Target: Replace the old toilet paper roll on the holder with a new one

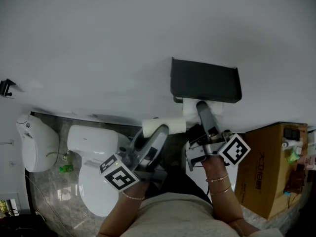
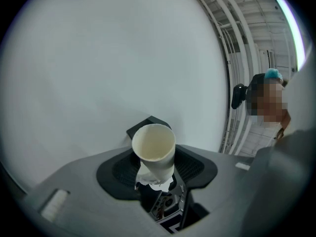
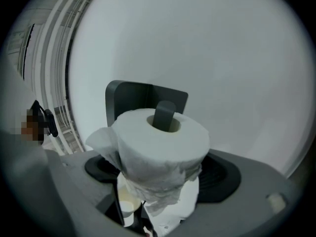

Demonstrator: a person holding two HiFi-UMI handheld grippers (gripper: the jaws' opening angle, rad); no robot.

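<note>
A dark holder (image 1: 205, 80) is fixed to the white wall. Just under it my right gripper (image 1: 201, 108) is shut on the new white roll (image 1: 193, 108). In the right gripper view the full roll (image 3: 160, 144) sits between the jaws, and the holder's dark spindle (image 3: 164, 115) pokes into its core in front of the backplate (image 3: 140, 98). A loose sheet hangs from the roll's left side. My left gripper (image 1: 159, 131) is shut on the old empty cardboard tube (image 1: 163, 125), left of the holder. In its own view the left gripper (image 2: 156, 176) holds the tube (image 2: 154, 152) end-on.
A white toilet (image 1: 96, 179) stands below left, with another white fixture (image 1: 30, 142) beside it. A cardboard box (image 1: 269, 169) with small items on top stands at the right. A person (image 2: 269, 105) is at the far right of the left gripper view.
</note>
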